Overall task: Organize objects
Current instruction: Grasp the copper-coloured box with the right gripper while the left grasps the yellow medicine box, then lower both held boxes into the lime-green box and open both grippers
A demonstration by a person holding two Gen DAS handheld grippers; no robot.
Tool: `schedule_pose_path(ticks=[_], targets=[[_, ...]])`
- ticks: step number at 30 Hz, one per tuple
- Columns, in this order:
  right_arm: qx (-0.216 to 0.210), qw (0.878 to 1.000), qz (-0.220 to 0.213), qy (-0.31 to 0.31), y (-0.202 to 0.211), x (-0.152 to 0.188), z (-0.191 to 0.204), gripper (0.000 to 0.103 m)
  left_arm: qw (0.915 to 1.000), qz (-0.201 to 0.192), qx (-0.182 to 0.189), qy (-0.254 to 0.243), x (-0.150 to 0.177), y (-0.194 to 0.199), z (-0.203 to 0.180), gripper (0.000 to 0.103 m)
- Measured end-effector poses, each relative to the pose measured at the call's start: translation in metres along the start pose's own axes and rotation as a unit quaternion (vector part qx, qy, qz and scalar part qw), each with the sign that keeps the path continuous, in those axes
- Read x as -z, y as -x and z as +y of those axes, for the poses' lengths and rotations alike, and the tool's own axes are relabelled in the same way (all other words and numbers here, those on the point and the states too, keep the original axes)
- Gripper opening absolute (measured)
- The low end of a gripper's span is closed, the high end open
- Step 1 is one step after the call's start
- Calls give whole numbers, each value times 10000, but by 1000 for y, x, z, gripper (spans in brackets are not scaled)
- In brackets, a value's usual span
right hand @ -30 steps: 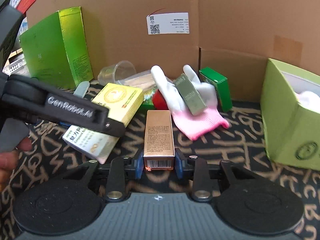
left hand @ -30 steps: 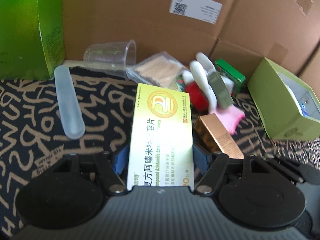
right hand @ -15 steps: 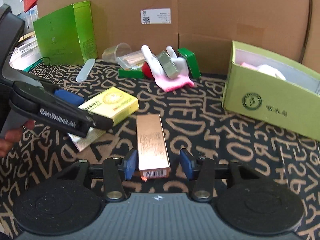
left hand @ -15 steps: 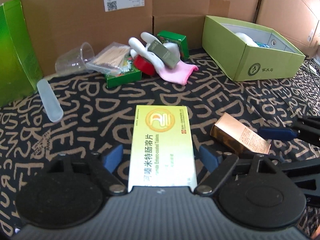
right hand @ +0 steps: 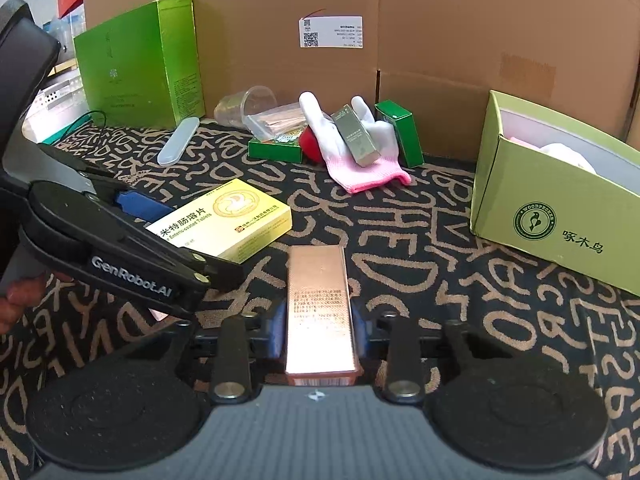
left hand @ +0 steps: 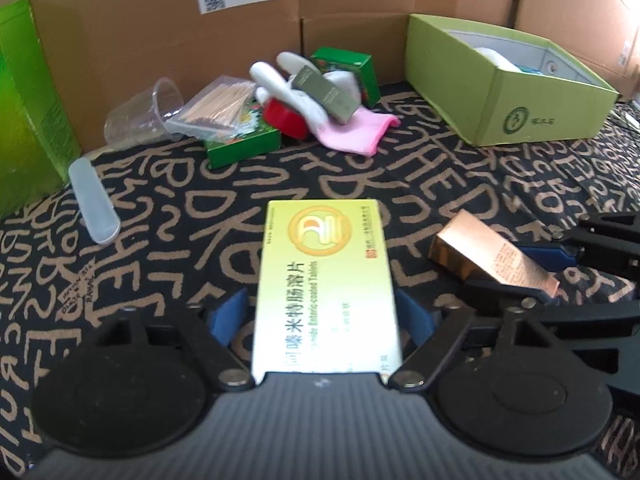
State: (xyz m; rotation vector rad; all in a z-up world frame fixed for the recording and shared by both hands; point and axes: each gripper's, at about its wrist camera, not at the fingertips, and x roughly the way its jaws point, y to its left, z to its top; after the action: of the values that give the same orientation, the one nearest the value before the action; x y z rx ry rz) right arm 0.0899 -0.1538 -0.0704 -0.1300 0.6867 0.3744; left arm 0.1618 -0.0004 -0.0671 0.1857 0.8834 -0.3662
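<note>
A yellow medicine box (left hand: pixel 326 276) lies between the blue pads of my left gripper (left hand: pixel 322 316); the jaws are shut on it. It also shows in the right wrist view (right hand: pixel 228 220). A copper-coloured box (right hand: pixel 320 304) sits between the pads of my right gripper (right hand: pixel 318 338), which is shut on it. That copper box shows in the left wrist view (left hand: pixel 492 254) at the right. Both boxes are low over the patterned cloth (right hand: pixel 440 280).
A light green open box (right hand: pixel 560 208) stands at the right. At the back are a white and pink glove (right hand: pixel 360 152) with a grey box (right hand: pixel 356 136) on it, green boxes (right hand: pixel 276 148), a clear cup (right hand: pixel 248 108), a clear tube (right hand: pixel 178 146) and a tall green box (right hand: pixel 140 68). Cardboard walls (right hand: pixel 440 20) close the back.
Both grippers pulled back from the pile at the rear, carrying their boxes. Half a second ago both stood open around their boxes; now both are shut on them.
</note>
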Motion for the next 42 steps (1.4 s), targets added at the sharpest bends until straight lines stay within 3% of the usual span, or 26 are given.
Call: schedule_pose_path(ticks=[6, 9, 12, 13, 15, 20, 27, 30, 36, 42], targets=[[-44, 9999, -49, -87, 12, 6, -2, 36, 9999, 48, 114, -109, -1, 11, -14, 66], [-37, 9997, -163, -202, 25, 7, -10, 35, 9991, 30, 415, 54, -9, 23, -23, 66], [100, 9990, -365, -256, 43, 3, -22, 35, 9979, -184, 611, 64, -29, 38, -35, 66], [160, 9985, -447, -281, 50, 1, -28, 35, 9973, -335, 619, -204, -34, 41, -39, 66], [289, 9970, -623, -365, 65, -4, -42, 35, 9956, -519, 735, -245, -46, 48, -50, 66], [834, 9899, -1041, -475, 96, -18, -79, 35, 9904, -932, 981, -297, -78, 51, -87, 66], [1701, 9723, -1453, -682, 114, -38, -139, 35, 9854, -1104, 1283, -188, -136, 23, -136, 66], [2069, 9627, -1532, -837, 104, -48, -167, 36, 9867, -1289, 970, -175, -161, 0, -154, 66], [2431, 9528, -1475, -1065, 72, -60, -219, 36, 9897, -974, 1037, 154, -198, -55, -168, 66], [2577, 9521, -1235, -1085, 39, -59, -250, 36, 9900, -807, 1120, 290, -210, -91, -170, 66]])
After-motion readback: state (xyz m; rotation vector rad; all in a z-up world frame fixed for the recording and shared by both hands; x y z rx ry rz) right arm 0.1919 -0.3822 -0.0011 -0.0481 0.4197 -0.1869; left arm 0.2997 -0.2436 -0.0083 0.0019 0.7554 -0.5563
